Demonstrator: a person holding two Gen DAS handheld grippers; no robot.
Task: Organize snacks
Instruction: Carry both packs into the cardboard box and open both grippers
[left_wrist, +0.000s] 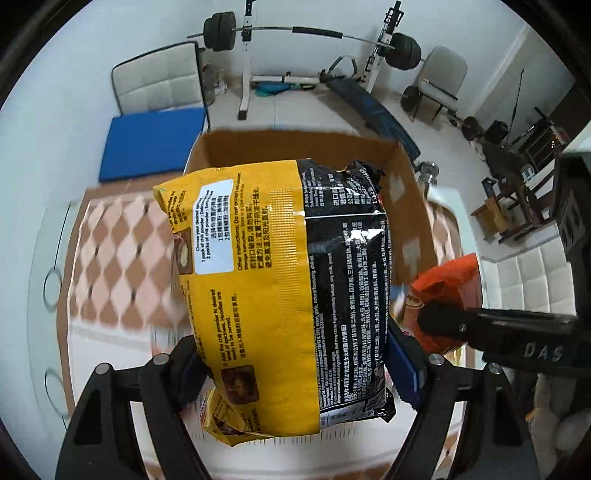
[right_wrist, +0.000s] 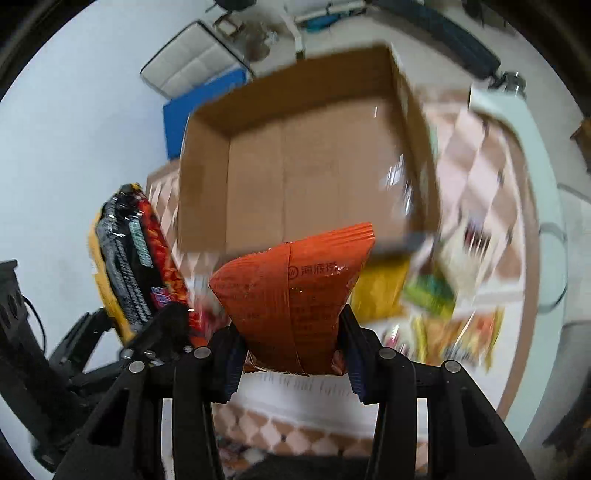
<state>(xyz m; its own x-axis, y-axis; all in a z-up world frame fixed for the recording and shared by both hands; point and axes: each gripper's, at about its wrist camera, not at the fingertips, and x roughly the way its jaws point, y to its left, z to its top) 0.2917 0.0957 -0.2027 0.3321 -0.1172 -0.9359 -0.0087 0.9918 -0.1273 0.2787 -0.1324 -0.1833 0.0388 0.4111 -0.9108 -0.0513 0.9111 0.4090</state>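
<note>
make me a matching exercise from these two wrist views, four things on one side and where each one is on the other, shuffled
Things:
1. yellow and black noodle pack
2. orange snack bag
3. cardboard box
4. blue mat

Places:
A. open on the patterned tablecloth, nothing seen inside
B. clamped in the right gripper
C. on the floor beyond the table, by a white chair
D. clamped in the left gripper

Pairs: 1-D, 2-B, 3-A, 4-C
</note>
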